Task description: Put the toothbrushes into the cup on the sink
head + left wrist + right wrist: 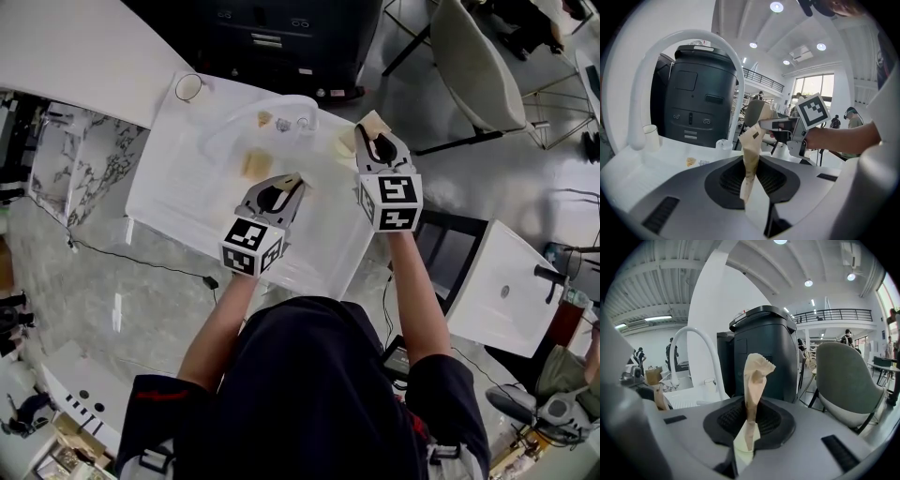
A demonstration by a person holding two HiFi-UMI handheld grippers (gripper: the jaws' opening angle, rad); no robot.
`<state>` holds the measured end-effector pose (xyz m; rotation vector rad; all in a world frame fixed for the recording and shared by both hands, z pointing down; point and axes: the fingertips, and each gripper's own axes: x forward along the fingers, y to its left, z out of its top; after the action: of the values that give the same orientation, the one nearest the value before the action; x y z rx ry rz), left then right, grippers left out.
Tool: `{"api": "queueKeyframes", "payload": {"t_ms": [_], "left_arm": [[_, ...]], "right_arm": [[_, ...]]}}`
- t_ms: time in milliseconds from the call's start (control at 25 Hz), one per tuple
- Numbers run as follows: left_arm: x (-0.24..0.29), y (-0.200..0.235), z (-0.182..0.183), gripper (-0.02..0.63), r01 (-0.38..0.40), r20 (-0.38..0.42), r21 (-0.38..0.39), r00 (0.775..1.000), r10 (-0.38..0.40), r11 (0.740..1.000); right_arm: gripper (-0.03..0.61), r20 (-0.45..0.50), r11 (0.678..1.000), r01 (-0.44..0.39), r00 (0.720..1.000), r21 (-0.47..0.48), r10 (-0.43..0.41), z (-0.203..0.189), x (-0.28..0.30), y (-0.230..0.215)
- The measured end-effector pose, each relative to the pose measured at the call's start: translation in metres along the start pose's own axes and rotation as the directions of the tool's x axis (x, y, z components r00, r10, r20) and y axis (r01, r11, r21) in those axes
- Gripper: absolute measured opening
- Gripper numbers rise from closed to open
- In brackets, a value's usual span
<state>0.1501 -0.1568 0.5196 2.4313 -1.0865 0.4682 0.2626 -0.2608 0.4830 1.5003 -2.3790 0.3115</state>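
Both claws are pinching paper. The left gripper [752, 187] has its jaws pressed onto a tan toothbrush packet [752, 140] that rises from between the pads and leans slightly right. The right gripper [749, 427] clamps a second tan packet [754, 376], which stands nearly upright with a crumpled, zigzag-cut top. From the head view, the left gripper is above the middle of the sink [187, 178], towards its near edge. The right gripper is near the sink's right edge, further from the person, and the two are apart.

The cup [188, 87] stands at the far left corner of the sink, beside the foot of the white arched faucet [234, 117] and well apart from both grippers. Its open mouth shows only a pale inside. Two loose tan packets [253, 164] lie on the sink under the faucet's arch.

Paper covers both held packets, so no brush shows. A small clear object [303, 122] by the faucet's far end is too small to make out.
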Motion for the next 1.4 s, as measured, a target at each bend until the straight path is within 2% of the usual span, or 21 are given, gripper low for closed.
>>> {"api": "queueKeyframes", "payload": {"t_ms": [280,640,760,1400], "left_arm": [[-0.002,-0.001,-0.003,0.077,-0.007,-0.003,-0.009,1.0,0.007,1.0],[-0.004,0.0,-0.005,0.077,-0.018,-0.001,-0.022,1.0,0.018,1.0],[-0.007,-0.001,-0.006,0.077,-0.019,0.001,-0.02,1.0,0.019,1.0],[-0.019,-0.005,-0.003,0.077,-0.009,0.017,-0.008,1.0,0.009,1.0]], "right_arm": [[0.055,-0.048,0.999,-0.007,0.999,0.037,0.009,-0.023,0.006,0.0],[0.058,-0.07,0.997,-0.048,0.996,0.06,0.052,-0.033,0.009,0.006],[0.099,-0.071,0.997,-0.049,0.996,0.06,0.053,-0.034,0.009,0.007],[0.144,-0.059,0.997,-0.048,0.997,0.067,0.052,-0.026,-0.005,0.015]]}}
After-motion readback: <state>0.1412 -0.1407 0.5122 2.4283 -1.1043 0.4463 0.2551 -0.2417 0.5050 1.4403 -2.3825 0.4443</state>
